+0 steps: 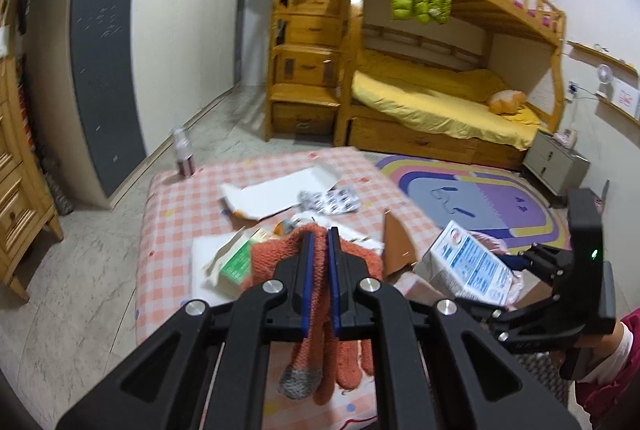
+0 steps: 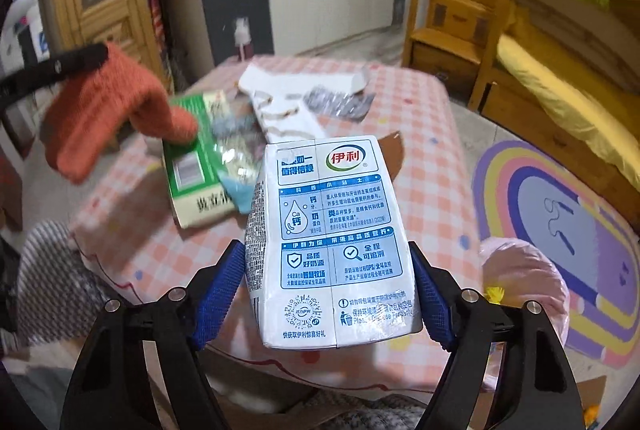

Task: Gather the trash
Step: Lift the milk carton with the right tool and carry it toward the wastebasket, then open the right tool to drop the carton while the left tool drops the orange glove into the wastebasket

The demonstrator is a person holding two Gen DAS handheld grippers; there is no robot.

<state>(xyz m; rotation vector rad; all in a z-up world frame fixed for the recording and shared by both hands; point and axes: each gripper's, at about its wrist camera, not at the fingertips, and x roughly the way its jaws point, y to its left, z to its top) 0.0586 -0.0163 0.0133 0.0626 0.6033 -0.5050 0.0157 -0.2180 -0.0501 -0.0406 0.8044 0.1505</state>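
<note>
My left gripper [image 1: 319,234] is shut on an orange knit glove [image 1: 348,262] that hangs from it above the pink checked table [image 1: 180,205]. The glove also shows in the right wrist view [image 2: 104,109], at the left, lifted off the table. My right gripper [image 2: 326,266] is shut on a white and blue milk carton [image 2: 332,230], held above the table's near edge; the carton shows in the left wrist view [image 1: 468,262] at the right. On the table lie a green box [image 2: 192,165], a torn white box [image 2: 280,97] and silver blister packs [image 2: 340,101].
A small spray bottle [image 1: 184,153] stands at the table's far left corner. A brown cardboard flap [image 1: 396,246] is by the table's right edge. A pink bag [image 2: 524,294] sits low at the right. A bunk bed [image 1: 420,69], wardrobe [image 1: 160,29] and rainbow rug [image 1: 492,201] lie beyond.
</note>
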